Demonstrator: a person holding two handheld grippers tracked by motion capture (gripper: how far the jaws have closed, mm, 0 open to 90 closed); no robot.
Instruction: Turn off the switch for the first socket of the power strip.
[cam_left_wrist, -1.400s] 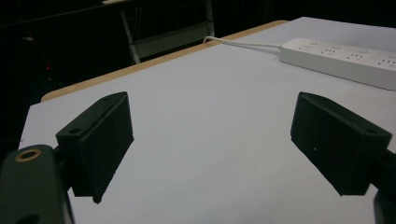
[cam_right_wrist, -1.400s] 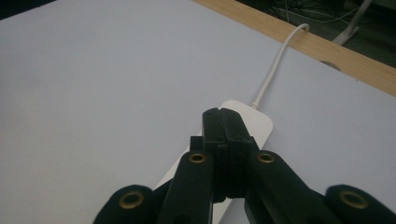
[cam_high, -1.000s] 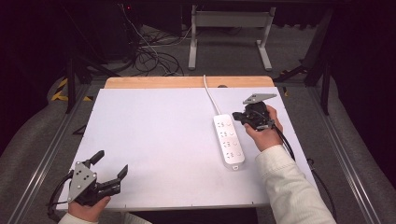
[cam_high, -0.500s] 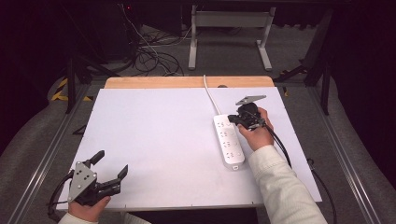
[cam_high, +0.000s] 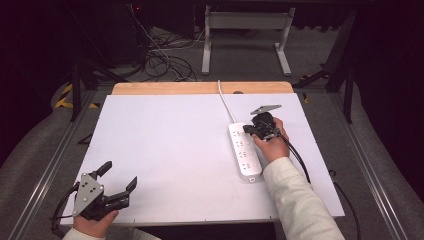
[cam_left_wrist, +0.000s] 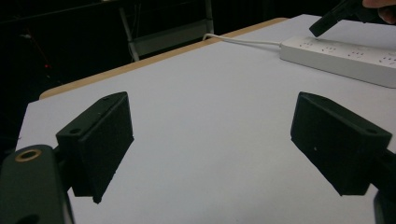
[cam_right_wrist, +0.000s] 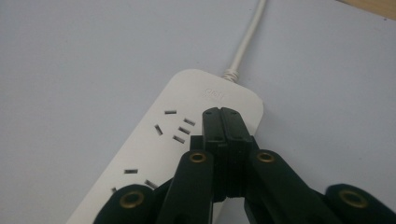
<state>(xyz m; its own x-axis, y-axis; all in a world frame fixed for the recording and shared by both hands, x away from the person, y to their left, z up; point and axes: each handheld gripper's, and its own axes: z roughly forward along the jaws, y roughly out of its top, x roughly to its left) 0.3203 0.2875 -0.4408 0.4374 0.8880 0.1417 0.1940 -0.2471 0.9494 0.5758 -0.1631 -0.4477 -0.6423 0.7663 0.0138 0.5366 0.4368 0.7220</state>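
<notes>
A white power strip (cam_high: 244, 154) lies on the right half of the white table top (cam_high: 175, 140), its white cord (cam_high: 225, 102) running to the far edge. My right gripper (cam_high: 248, 129) is shut with nothing between its jaws, and its tips hover over the cord end of the power strip (cam_right_wrist: 187, 140). In the right gripper view the closed right gripper (cam_right_wrist: 222, 112) sits just above the strip's end near its last sockets. My left gripper (cam_high: 119, 177) rests at the near left corner, jaws wide open and empty. The left gripper (cam_left_wrist: 205, 135) faces the power strip (cam_left_wrist: 345, 56) far off.
A wooden strip (cam_high: 200, 88) borders the table's far edge. Beyond it on the floor lie tangled cables (cam_high: 165, 60) and a metal stand (cam_high: 245, 30). Metal rails (cam_high: 45, 165) run along both sides of the table.
My right gripper has moved left and down from beside the power strip to over its cord end. The left gripper has stayed in place.
</notes>
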